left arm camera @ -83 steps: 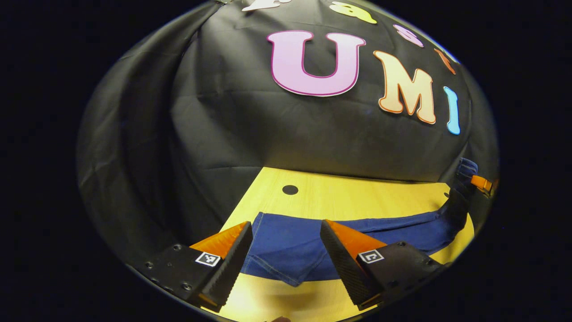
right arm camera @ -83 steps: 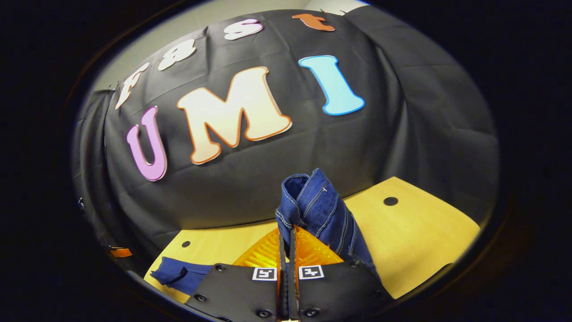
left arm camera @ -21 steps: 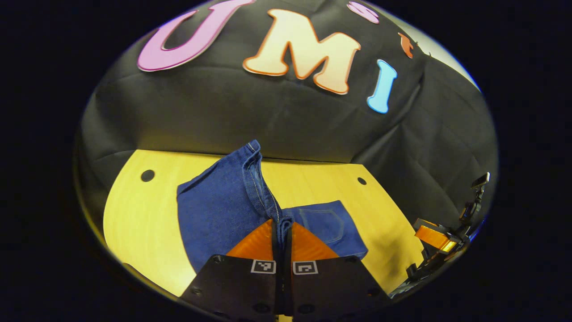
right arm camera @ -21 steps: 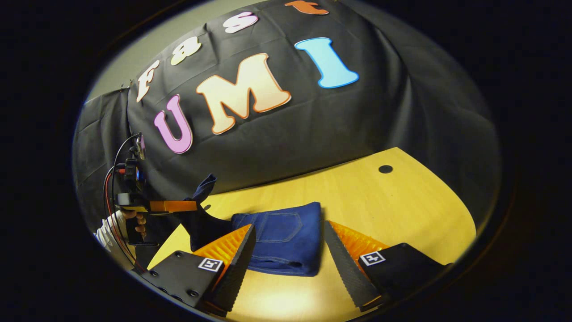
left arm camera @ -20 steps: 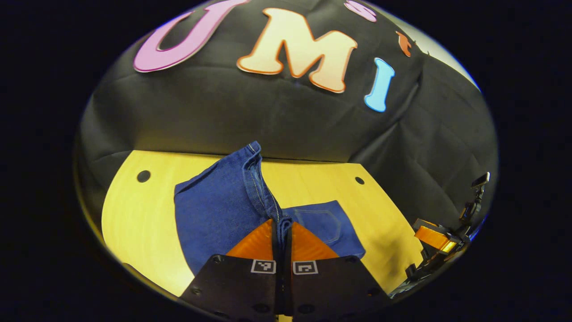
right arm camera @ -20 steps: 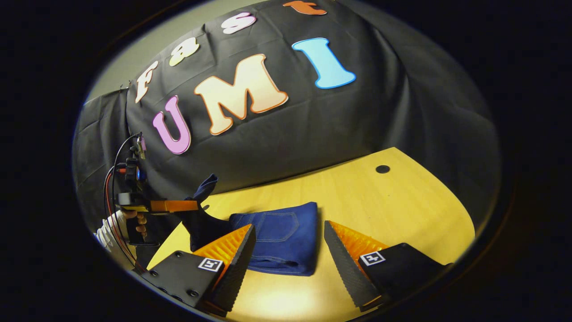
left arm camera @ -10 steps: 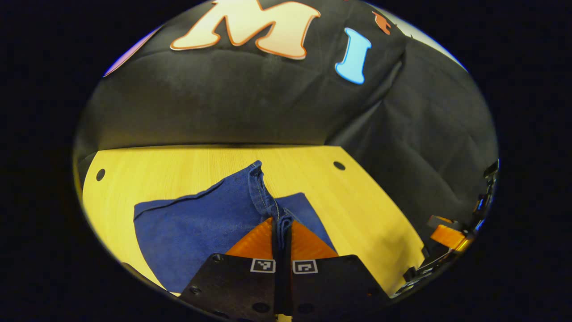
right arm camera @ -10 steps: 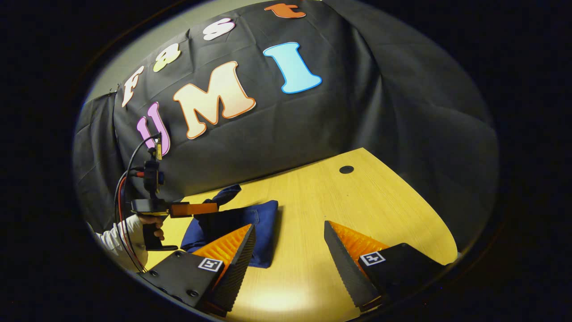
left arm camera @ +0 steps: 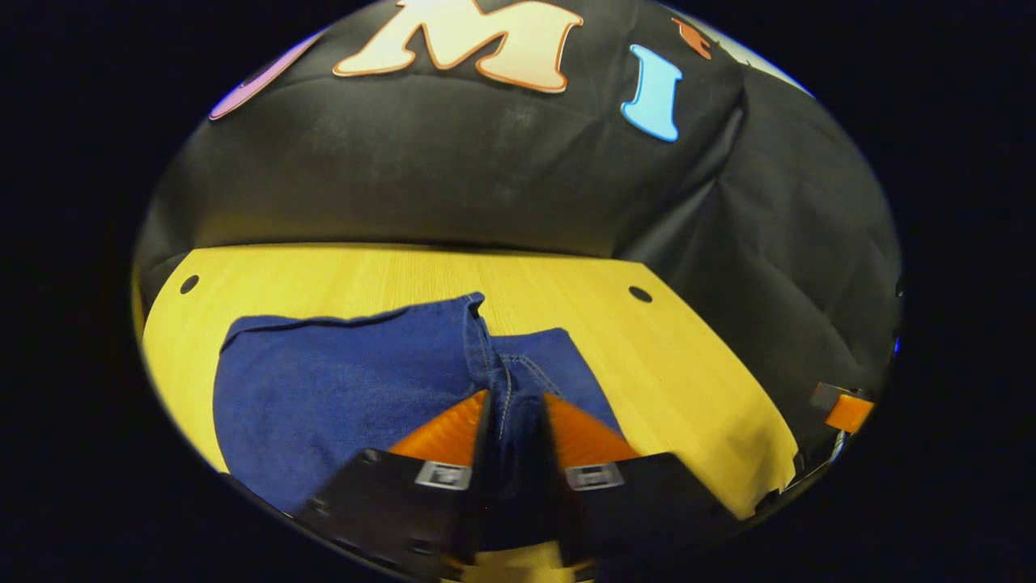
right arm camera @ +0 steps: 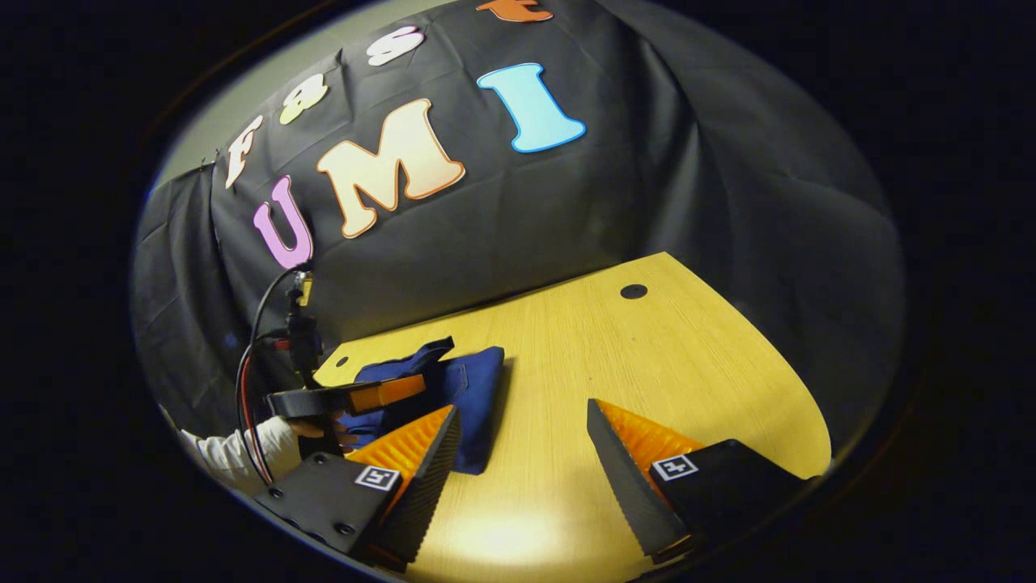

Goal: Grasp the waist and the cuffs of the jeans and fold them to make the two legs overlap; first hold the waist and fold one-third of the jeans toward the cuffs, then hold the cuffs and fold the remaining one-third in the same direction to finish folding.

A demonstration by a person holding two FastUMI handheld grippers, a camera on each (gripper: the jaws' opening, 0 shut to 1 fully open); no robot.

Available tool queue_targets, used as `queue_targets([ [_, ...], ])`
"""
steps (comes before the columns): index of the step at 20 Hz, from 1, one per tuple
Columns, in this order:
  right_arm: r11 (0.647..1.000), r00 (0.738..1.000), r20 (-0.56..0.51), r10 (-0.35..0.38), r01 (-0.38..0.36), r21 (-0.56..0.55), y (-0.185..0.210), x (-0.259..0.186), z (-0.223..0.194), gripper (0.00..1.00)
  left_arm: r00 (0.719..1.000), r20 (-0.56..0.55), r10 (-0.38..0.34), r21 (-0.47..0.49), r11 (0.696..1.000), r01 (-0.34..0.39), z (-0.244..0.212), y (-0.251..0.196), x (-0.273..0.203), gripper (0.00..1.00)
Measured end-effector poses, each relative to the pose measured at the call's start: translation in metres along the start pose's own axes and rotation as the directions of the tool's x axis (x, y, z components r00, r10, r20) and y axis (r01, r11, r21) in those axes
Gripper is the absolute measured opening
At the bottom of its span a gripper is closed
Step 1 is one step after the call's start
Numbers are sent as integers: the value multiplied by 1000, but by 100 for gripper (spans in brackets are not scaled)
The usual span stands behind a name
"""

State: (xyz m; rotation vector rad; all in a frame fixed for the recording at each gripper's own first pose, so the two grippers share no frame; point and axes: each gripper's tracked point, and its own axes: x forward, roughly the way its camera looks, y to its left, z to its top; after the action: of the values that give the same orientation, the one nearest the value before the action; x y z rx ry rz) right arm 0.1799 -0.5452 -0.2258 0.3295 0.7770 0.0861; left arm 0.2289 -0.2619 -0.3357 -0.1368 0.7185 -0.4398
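In the left gripper view, the jeans (left arm camera: 348, 389) are seen lying folded on the yellow desk (left arm camera: 688, 380), spread mostly to the left of the left gripper (left arm camera: 511, 405); a seamed edge of the denim is drawn up from the pile and runs straight down between the jaws, which are parted slightly with the cloth filling the gap; whether both fingers still press on it cannot be told, the lower part of the view being blurred.

In the right gripper view, the right gripper (right arm camera: 524, 437) is held above bare desk (right arm camera: 647, 356) with its jaws spread wide and nothing between them; the jeans (right arm camera: 473, 389) are seen as a folded bundle beyond and just left of the left-hand finger, outside the gap; the left gripper (right arm camera: 405, 390) is seen farther off, low over the bundle, held by a hand (right arm camera: 320, 427) in a white sleeve (right arm camera: 235, 457).
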Motion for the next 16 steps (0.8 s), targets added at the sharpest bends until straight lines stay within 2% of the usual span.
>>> queue_targets([
  [1,1000,999,34,8,-8,-13,10,-3,9,98,998,58,21,34,999,-23,20,0,-22,74],
  [2,999,997,69,21,-19,-31,22,-5,19,91,993,108,46,60,997,-53,32,1,-37,100],
  [3,998,995,101,28,-23,-50,34,-8,25,97,986,156,63,79,994,-76,44,2,-57,94],
  [6,994,976,213,52,-31,-102,79,-26,49,98,951,288,111,121,981,-150,76,12,-128,96],
  [9,988,935,346,74,-21,-154,124,-61,73,98,906,389,169,123,965,-233,92,37,-202,95],
  [13,982,882,461,96,-8,-189,177,-106,88,97,847,481,228,111,942,-317,106,58,-286,95],
  [14,980,874,475,105,-9,-200,189,-115,87,97,837,497,229,106,941,-320,109,60,-303,95],
  [16,976,875,469,119,-16,-217,206,-126,76,97,819,523,236,83,942,-325,111,64,-331,95],
])
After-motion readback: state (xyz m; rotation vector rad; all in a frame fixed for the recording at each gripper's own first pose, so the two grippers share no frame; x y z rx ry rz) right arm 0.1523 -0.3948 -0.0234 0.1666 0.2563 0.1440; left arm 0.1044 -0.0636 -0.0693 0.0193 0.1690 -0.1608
